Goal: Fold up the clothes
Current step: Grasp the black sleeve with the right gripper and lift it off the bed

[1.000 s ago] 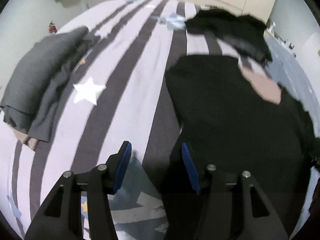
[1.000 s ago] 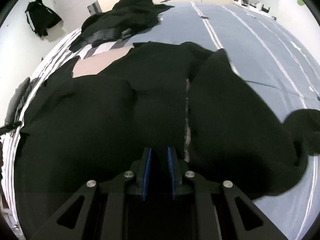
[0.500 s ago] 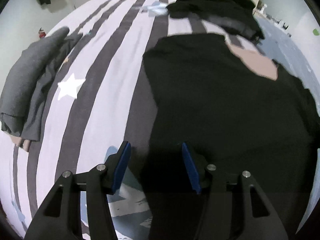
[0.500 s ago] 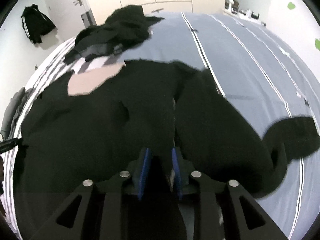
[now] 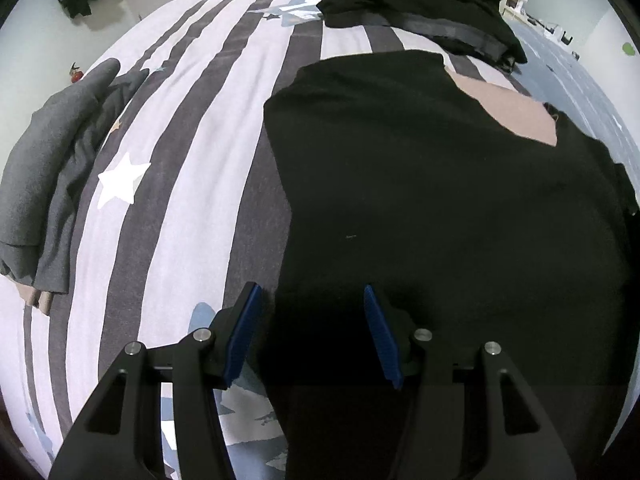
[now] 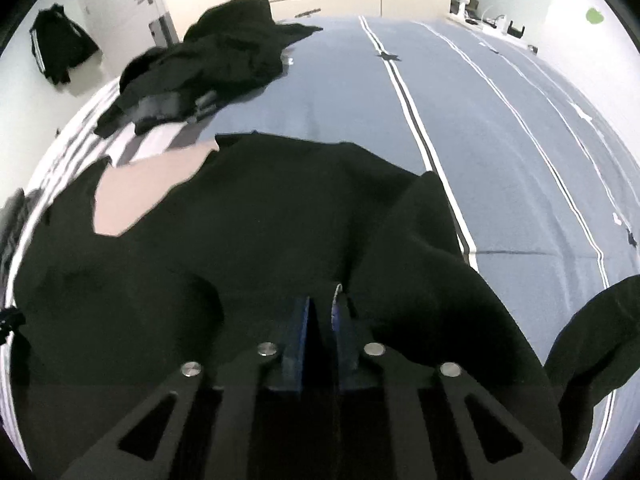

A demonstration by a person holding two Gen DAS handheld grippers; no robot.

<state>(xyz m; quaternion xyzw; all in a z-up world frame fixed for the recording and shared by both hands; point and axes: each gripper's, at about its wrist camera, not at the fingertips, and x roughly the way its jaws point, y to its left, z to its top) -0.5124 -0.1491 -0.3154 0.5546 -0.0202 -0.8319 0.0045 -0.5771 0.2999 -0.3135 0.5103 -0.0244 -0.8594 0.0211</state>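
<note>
A black garment (image 5: 440, 200) lies spread on the bed, with a beige patch (image 5: 508, 112) showing near its far end. My left gripper (image 5: 310, 288) is open and points down over the garment's near left edge. Its left finger is above the striped cover and its right finger above the black cloth. In the right wrist view the same garment (image 6: 260, 240) bunches up around my right gripper (image 6: 321, 298). Its jaws are closing, almost together, with a fold of the black cloth pinched between the pads. One sleeve (image 6: 600, 340) trails off to the right.
A heap of black clothes (image 5: 420, 12) sits at the far end of the bed (image 5: 180, 160). A folded grey garment (image 5: 48, 168) lies at the left edge. A dark jacket (image 6: 60, 52) hangs on the wall by the door. The right half of the cover (image 6: 500, 140) is blue.
The left gripper moved right and lower, so the garment's edge now lies between its fingers. The right jaws widened a little, then narrowed on the cloth as the hand shifted.
</note>
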